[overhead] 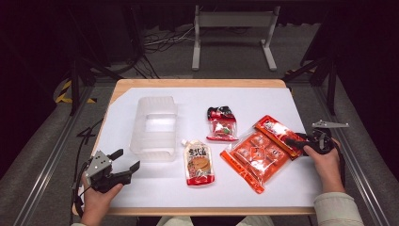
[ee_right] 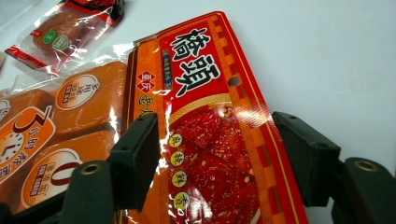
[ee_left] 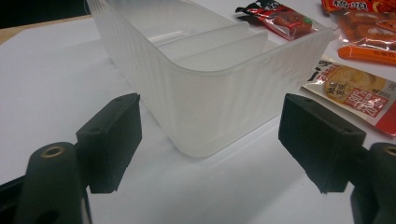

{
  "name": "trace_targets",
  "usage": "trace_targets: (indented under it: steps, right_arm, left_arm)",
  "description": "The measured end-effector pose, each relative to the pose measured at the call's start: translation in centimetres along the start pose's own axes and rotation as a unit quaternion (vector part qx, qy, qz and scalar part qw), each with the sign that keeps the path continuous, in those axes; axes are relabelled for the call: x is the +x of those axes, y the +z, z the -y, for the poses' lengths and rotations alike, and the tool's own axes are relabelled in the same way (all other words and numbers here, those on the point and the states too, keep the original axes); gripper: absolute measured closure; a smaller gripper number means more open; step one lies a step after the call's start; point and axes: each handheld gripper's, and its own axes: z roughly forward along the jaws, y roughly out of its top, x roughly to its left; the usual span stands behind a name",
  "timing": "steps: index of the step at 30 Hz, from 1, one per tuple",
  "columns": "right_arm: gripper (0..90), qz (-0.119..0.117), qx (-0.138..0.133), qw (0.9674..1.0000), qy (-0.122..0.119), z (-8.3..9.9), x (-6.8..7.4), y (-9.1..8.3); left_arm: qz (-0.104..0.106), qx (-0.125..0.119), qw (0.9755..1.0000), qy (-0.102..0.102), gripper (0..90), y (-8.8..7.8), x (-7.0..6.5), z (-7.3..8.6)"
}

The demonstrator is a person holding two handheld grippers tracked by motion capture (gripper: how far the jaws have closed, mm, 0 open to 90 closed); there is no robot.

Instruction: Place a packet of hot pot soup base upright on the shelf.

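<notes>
A long red packet (overhead: 277,133) (ee_right: 210,70) with large characters lies at the right of the white sheet, overlapping a bigger orange multi-pack (overhead: 256,157) (ee_right: 56,126). My right gripper (overhead: 291,141) (ee_right: 217,126) straddles the red packet's near end, one jaw on each side of it, and I see no pad pressing. My left gripper (overhead: 128,158) (ee_left: 210,109) stands open near the front left, with nothing between its jaws. It faces the corner of a clear ribbed plastic container (overhead: 155,127) (ee_left: 210,70), a short way off.
A beige and red spouted pouch (overhead: 198,162) (ee_left: 350,88) lies in the middle, next to the container. A small red snack bag (overhead: 222,124) (ee_left: 280,16) (ee_right: 65,32) lies behind it. The white sheet (overhead: 263,101) covers a wooden table; its edges drop off left and right.
</notes>
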Motion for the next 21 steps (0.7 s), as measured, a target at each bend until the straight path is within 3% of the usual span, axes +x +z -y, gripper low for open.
trace_targets:
  steps: [8, 9, 10, 11, 12, 14, 21]
  right_arm:
    - [45.3, -0.021, -0.019, 0.9996, 0.004, -0.3, 0.1, -0.9]
    - [47.8, -0.027, -0.019, 0.9995, 0.004, -0.4, 0.2, -1.1]
    - [51.8, -0.048, -0.02, 0.9987, 0.003, -0.4, 0.3, -1.2]
    - [51.8, -0.048, -0.02, 0.9987, 0.003, -0.4, 0.3, -1.2]
    - [53.0, -0.062, -0.019, 0.9979, 0.003, -0.5, 0.4, -1.1]
    - [54.4, -0.062, -0.013, 0.9979, -0.01, -0.6, 0.8, -1.0]
    - [59.5, -0.069, 0.014, 0.9973, -0.019, -0.5, 1.4, 0.2]
  left_arm:
    - [0.0, 0.001, 1.0, 0.002, 22.2, 0.0, 0.0, 0.0]
    - [-0.001, 0.001, 1.0, 0.002, 22.1, 0.0, 0.0, 0.0]
    - [-0.001, 0.001, 1.0, 0.001, 22.2, 0.0, 0.0, 0.0]
    - [-0.001, 0.001, 1.0, 0.002, 22.2, 0.0, 0.0, 0.0]
    - [-0.001, 0.001, 1.0, 0.001, 22.2, 0.0, 0.0, 0.0]
    - [0.0, 0.001, 1.0, 0.001, 22.2, 0.0, 0.0, 0.0]
    - [0.0, 0.001, 1.0, 0.001, 22.2, 0.0, -0.1, -0.1]
